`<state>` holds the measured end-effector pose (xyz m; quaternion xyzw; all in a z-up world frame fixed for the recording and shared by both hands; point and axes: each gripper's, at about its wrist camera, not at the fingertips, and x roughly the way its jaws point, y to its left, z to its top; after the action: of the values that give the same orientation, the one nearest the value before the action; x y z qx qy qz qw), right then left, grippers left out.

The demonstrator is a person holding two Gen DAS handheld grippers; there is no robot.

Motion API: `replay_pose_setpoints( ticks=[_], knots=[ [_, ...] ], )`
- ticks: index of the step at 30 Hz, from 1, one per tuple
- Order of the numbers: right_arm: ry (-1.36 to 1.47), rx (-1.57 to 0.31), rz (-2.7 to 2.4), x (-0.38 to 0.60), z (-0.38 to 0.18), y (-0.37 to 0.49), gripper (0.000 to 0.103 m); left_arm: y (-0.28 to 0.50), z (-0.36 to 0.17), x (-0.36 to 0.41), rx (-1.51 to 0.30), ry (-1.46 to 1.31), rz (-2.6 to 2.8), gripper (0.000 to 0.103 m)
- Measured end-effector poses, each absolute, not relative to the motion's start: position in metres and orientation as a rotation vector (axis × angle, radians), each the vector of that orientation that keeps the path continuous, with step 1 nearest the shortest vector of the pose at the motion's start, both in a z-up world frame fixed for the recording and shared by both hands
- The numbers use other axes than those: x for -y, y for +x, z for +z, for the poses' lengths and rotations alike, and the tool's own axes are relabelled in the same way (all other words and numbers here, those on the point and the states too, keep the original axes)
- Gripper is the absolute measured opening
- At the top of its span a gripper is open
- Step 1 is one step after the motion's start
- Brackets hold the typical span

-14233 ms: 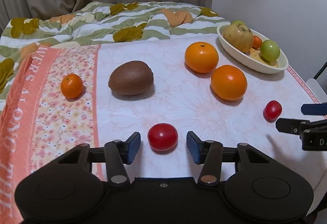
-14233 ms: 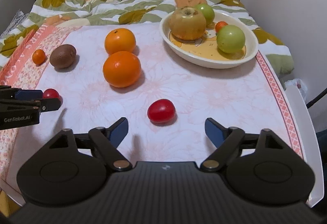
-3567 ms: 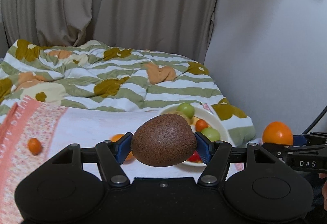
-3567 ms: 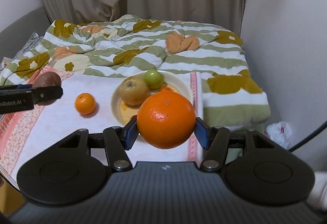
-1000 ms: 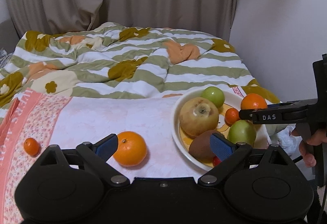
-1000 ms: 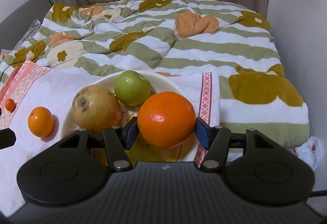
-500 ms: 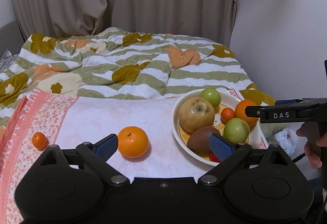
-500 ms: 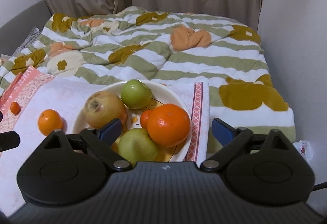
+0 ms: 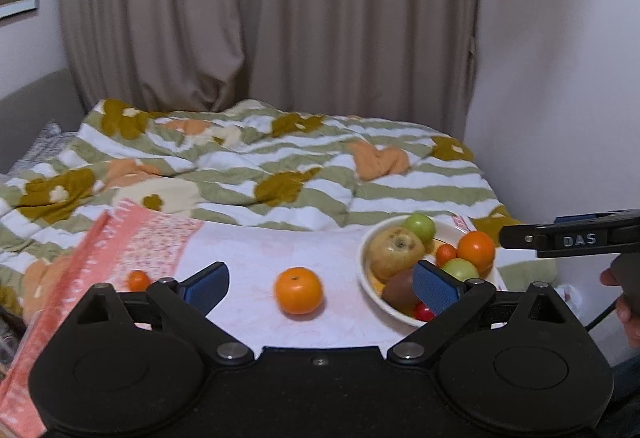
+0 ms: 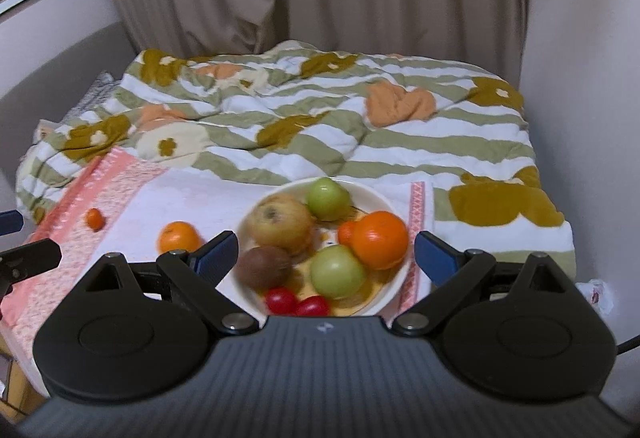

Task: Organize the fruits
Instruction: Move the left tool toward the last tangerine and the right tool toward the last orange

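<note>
A white bowl (image 10: 390, 204) on the table holds a large orange (image 10: 380, 234), a kiwi (image 10: 262, 266), a brownish apple (image 10: 280, 224), two green fruits, a small orange fruit and two red tomatoes (image 10: 296, 302). The bowl also shows in the left wrist view (image 9: 366, 274). An orange (image 9: 298, 290) and a small tangerine (image 9: 138, 280) lie on the tablecloth, left of the bowl. My left gripper (image 9: 320, 284) is open and empty, raised above the table. My right gripper (image 10: 326, 250) is open and empty above the bowl.
The table has a white and pink floral cloth (image 9: 248, 262). Behind it lies a bed with a green striped quilt (image 9: 260, 174). Curtains and a wall stand at the back. A wall runs close on the right.
Both grippers have drawn back and upward from the bowl. The large orange stays in the bowl where the right gripper let it go.
</note>
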<state>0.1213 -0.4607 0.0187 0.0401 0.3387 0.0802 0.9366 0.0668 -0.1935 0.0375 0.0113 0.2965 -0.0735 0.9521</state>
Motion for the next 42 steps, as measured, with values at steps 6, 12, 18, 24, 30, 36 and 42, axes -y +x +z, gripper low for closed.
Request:
replay_pose_setpoints(
  ticks=[6, 12, 18, 24, 30, 36, 42],
  knots=[
    [0.044, -0.664, 0.221, 0.433, 0.034, 0.096, 0.103, 0.044, 0.051, 0.161, -0.566, 0.030, -0.074, 0.103],
    [0.070, -0.667, 0.253, 0.401, 0.044, 0.082, 0.103, 0.037, 0.056, 0.113, -0.554, 0.019, 0.004, 0.103],
    [0.097, -0.672, 0.220, 0.365, 0.043, 0.088, 0.103, 0.054, 0.051, 0.063, -0.565, 0.014, 0.015, 0.103],
    [0.118, -0.685, 0.131, 0.326, 0.033, 0.097, 0.103, 0.085, 0.038, 0.021, -0.618, 0.031, -0.047, 0.103],
    [0.133, -0.736, 0.034, 0.288, 0.017, 0.113, 0.103, 0.128, 0.016, -0.014, -0.726, 0.039, -0.106, 0.103],
    [0.157, -0.780, -0.056, 0.259, -0.003, 0.135, 0.103, 0.171, -0.008, -0.039, -0.790, 0.046, -0.175, 0.103],
    [0.120, -0.817, -0.121, 0.239, -0.023, 0.161, 0.103, 0.206, -0.034, -0.047, -0.815, 0.061, -0.238, 0.103]
  ],
)
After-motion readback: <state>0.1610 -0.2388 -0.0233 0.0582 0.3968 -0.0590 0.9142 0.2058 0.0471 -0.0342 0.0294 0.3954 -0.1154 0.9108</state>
